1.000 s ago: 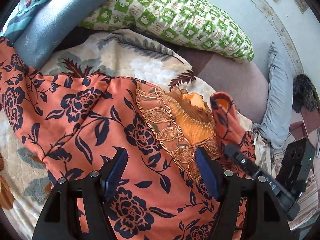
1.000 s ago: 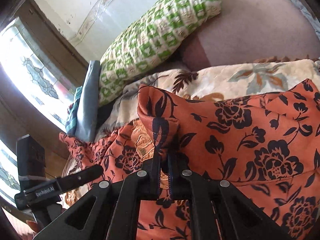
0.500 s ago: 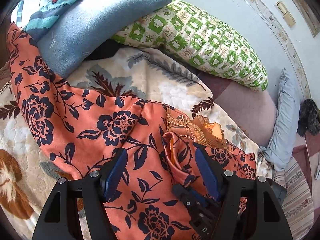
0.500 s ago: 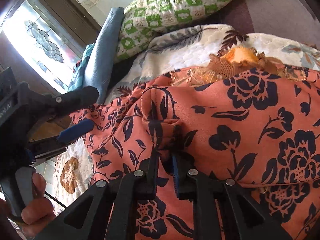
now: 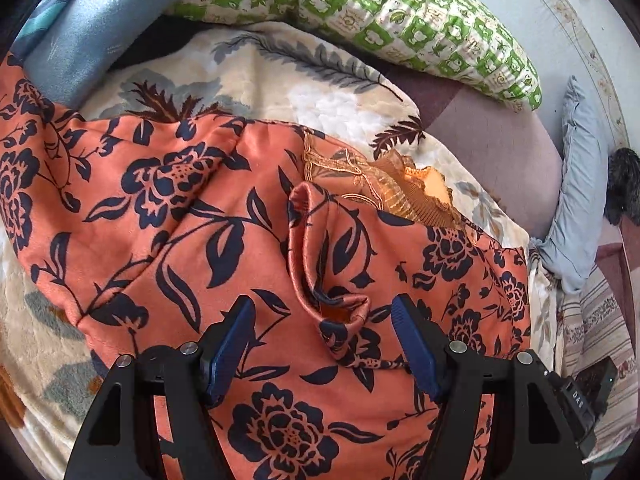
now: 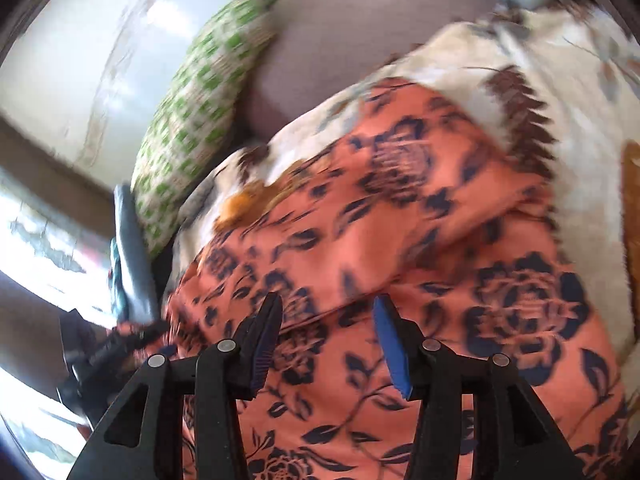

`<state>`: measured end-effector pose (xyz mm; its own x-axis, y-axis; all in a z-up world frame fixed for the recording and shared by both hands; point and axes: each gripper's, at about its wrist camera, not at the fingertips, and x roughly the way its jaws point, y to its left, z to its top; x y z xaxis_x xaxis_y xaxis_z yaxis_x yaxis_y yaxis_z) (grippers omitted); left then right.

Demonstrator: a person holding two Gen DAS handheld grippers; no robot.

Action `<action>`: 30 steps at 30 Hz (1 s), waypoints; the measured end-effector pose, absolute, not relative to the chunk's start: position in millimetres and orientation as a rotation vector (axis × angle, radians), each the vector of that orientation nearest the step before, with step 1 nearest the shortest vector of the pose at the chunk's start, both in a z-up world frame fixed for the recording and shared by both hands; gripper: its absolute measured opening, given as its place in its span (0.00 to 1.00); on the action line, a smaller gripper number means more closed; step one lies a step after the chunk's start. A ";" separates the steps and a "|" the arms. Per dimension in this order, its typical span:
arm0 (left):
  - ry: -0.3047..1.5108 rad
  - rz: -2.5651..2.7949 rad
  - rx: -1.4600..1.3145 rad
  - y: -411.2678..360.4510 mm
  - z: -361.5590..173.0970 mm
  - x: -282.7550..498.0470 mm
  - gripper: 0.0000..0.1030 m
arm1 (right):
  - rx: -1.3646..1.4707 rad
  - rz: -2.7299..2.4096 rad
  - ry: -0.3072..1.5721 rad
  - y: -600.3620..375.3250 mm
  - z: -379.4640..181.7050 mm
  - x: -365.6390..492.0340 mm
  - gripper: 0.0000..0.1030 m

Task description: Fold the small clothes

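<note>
Both the left claw point(image 5: 320, 320) and the right claw point(image 6: 326, 322) stood apart and empty over the orange floral garment point(image 5: 192, 220) filling mid-frame on the bed, thin, limp, probably slippery, best pinched at its rolled sleeve.

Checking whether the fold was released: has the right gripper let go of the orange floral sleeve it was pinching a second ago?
Yes. The right gripper is now open, nothing between its fingers, and the released sleeve lies on the orange floral garment, nearer than the gold neckline.
</note>
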<state>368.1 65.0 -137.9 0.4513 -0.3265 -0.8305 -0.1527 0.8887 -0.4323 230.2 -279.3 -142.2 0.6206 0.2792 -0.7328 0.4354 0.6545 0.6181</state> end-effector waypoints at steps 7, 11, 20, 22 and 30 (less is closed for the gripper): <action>1.103 -0.106 -0.549 58.6 -167.0 383.1 0.62 | 1.146 -0.174 0.840 -341.1 -172.4 239.5 0.47; 1.084 -0.144 -0.587 57.8 -163.1 384.7 0.13 | 1.158 -0.114 0.781 -351.2 -160.1 243.7 0.05; 1.205 -0.030 -0.552 51.7 -175.3 380.0 0.13 | 1.016 -0.203 0.965 -353.0 -175.9 215.8 0.06; 1.198 -0.054 -0.552 51.2 -167.8 377.6 0.14 | 0.978 -0.211 0.963 -349.0 -164.8 211.7 0.13; 1.023 -0.063 -0.663 79.4 -131.0 362.2 0.31 | 0.693 -0.134 0.859 -328.8 -73.5 210.6 0.39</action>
